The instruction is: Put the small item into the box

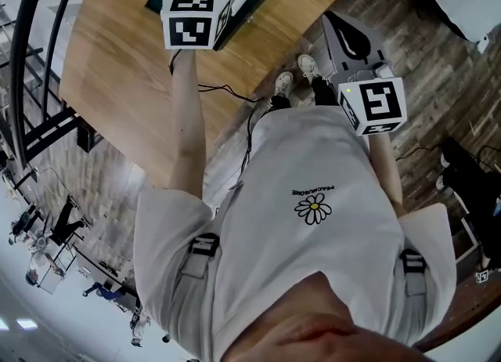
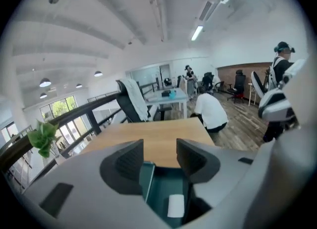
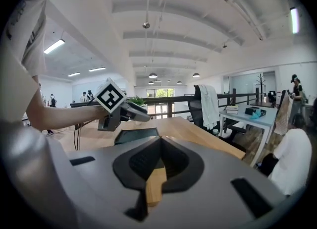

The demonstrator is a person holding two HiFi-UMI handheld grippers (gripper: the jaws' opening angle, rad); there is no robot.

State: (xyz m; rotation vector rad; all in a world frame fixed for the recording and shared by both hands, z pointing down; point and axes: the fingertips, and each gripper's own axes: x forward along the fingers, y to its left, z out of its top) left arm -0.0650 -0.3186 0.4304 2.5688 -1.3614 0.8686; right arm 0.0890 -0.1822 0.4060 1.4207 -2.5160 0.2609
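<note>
Item [image 2: 175, 205]: small white rectangular block, lies flat on floor of dark teal box [image 2: 162, 181], loose, nothing touching it. Box sits on wood table [image 1: 117, 63]. Left gripper [image 2: 159, 148] hangs directly over box, jaws spread wide, nothing btwn pads. Right gripper [image 3: 159, 161] held off to the side, over floor near body, jaws pressed together, empty.

Handling est.: item prob. light, stiff, smooth-faced, not fragile. Flat, so may slip or tilt if pinched at one corner. Best hold if re-picked: across the two long edges, mid-length, pads square to it. Box wall close by, so approach from above.
</note>
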